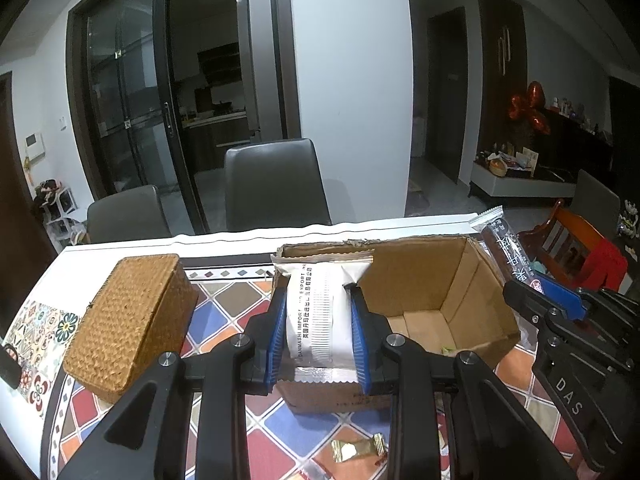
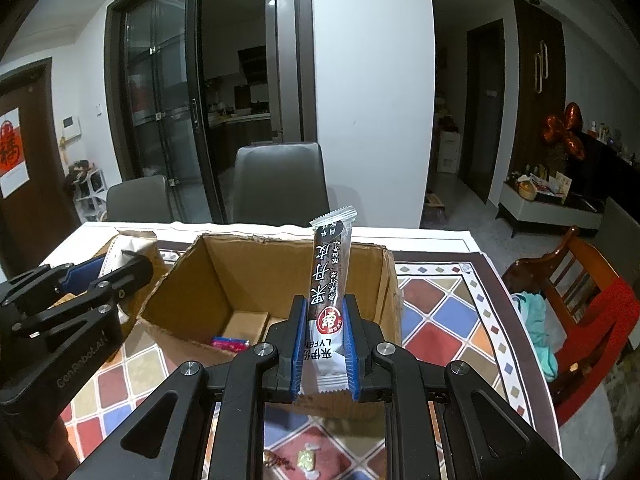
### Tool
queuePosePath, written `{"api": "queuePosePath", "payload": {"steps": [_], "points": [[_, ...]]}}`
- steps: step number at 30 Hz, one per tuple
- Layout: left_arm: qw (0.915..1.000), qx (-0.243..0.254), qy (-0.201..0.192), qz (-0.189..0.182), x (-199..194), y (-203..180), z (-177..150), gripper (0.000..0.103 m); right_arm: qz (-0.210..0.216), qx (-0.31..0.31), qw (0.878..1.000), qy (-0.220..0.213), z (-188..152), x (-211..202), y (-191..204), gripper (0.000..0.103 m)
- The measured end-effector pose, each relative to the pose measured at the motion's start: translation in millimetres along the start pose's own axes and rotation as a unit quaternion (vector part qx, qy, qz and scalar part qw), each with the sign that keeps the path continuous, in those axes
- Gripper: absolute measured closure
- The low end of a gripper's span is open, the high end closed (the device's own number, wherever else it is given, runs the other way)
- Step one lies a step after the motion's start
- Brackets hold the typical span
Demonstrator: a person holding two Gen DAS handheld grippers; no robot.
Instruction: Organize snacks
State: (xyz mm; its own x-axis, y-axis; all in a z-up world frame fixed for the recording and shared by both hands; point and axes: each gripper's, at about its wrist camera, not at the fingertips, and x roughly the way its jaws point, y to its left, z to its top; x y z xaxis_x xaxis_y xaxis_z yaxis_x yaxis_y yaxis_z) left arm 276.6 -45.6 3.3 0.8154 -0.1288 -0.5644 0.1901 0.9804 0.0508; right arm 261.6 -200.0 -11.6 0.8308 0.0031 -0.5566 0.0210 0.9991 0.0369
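Here, two grippers over one cardboard box (image 1: 436, 280): left gripper (image 1: 319, 334) clamps a white packet (image 1: 316, 312), right gripper (image 2: 323, 350) clamps a brown stick packet (image 2: 330, 276).

Both cameras ride just behind their own fingers, tilted down across the table (image 1: 224, 304) toward the chairs and the glass doors beyond. The left view sits close over the box's (image 1: 448, 280) left end; the right view looks into the same box (image 2: 248, 276) from further right. Each catches the other gripper at its edge: right gripper (image 1: 560, 304), left gripper (image 2: 104, 276).
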Motion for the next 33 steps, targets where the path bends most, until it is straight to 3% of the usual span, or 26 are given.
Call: {"api": "queuePosePath", "payload": {"steps": [18,19,22,33], "points": [[0.9997,0.010,0.020,-0.004,40,-3,4,0.071,-0.004,-0.008,1.000,0.015,2,36,-1,0.084],[0.9997,0.012,0.019,-0.001,40,-3,4,0.067,-0.009,-0.011,1.000,0.013,2,36,0,0.082],[0.9997,0.014,0.015,0.014,38,-4,3,0.050,-0.015,-0.009,1.000,0.007,2,35,-3,0.058],[0.9994,0.014,0.003,0.032,20,-3,1,0.029,-0.030,0.000,1.000,-0.006,2,20,-9,0.042]]}}
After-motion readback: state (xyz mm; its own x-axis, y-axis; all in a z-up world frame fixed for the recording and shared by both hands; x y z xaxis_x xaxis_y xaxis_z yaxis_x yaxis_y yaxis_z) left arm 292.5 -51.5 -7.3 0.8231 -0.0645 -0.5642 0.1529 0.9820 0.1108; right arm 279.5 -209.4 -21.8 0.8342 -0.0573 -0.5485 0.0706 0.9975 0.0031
